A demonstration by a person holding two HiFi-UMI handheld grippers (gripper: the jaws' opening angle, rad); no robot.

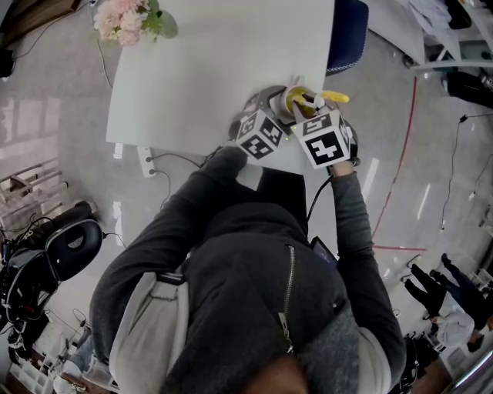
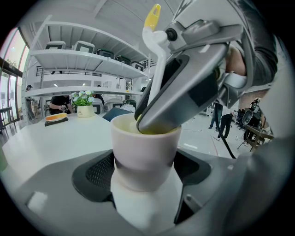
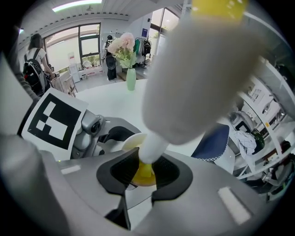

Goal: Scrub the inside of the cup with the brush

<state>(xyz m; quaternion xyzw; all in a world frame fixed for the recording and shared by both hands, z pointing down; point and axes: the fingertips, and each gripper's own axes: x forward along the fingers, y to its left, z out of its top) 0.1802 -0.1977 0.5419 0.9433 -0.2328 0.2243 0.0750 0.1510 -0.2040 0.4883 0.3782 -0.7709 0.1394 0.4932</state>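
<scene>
The cup [image 2: 145, 152] stood upright at the near corner of the white table [image 1: 208, 61]; the left gripper [image 2: 145, 186] had its jaws drawn in on the cup's pale lower body from both sides. That low grip was most likely there to keep the cup from turning or tipping under the scrubbing. No view showed whether the cup's base rested on the table.

Into the cup's mouth went the brush [image 3: 198, 69], yellow head down inside, thick white handle rising above the rim. The right gripper [image 3: 140, 173] was clamped on the narrow white neck just above the head, probably so that short, firm strokes could reach the wall and bottom.

The left gripper view showed the hold on the cup and the right gripper's nose pressed over the rim, but hid the brush head. The right gripper view looked down the handle to the yellow head, with only a slice of the cup's rim showing. Only the head view showed both marker cubes side by side just short of the cup, and a vase of pink flowers [image 1: 127, 19] well beyond it.
</scene>
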